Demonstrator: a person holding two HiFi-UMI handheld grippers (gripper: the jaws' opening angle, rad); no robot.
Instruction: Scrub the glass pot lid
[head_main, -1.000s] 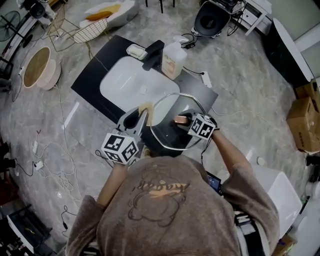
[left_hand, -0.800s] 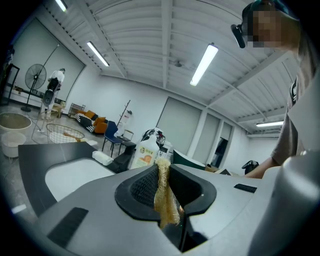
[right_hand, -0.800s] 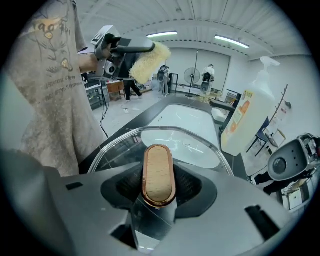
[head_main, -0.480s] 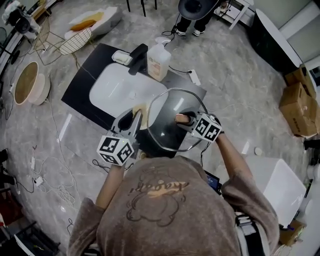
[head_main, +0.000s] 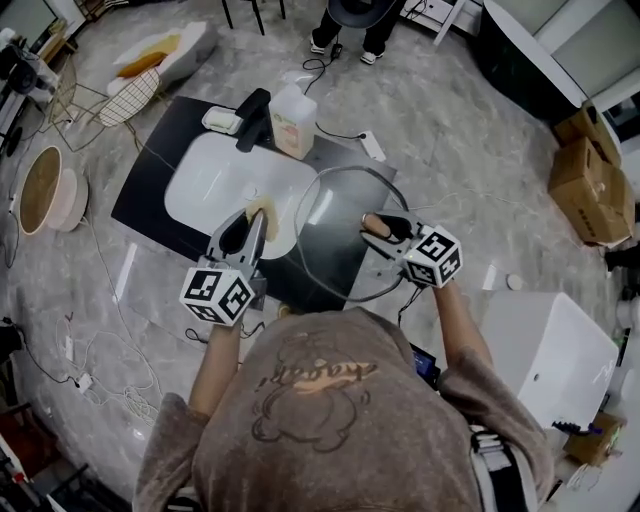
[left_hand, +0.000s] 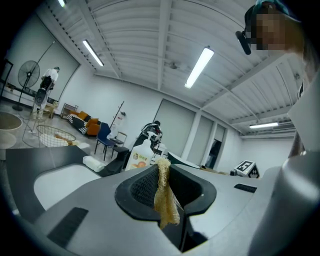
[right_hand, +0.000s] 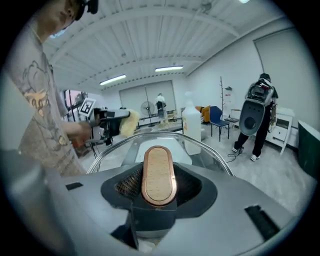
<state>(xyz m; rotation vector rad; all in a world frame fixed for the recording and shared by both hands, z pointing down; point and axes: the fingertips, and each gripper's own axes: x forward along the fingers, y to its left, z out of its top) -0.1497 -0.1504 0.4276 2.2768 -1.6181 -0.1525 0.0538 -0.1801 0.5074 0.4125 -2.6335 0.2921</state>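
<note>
You are raising the glass pot lid (head_main: 335, 240). Against a second ago its rim is standing steeper and further right, clear of the white basin (head_main: 210, 180), and the right gripper (head_main: 386, 229) has risen with it.

The right fingers (right_hand: 127, 186) are clenching the lid's oblong handle (right_hand: 158, 175), which has a wood-look face and a copper-coloured band. The lid is hanging in the air between the two grippers, over the near edge of the black desk (head_main: 145, 175).

The left gripper (head_main: 252, 222) is pinching a strip of fibrous, straw-coloured loofah scrubber (left_hand: 164, 197). The strip is sitting just beside the lid's rim, not visibly touching.

Lid: clear domed glass with a thin metal rim, smooth and probably slick once wet.

Risks (judgement):
- You are carrying the whole lid by one narrow handle. Scrubbing pressure out near the rim could twist it in the fingers or slip it out onto the hard desk or basin.
- You are gripping the loofah by a thin edge, so a hard stroke could pull it free.
</note>
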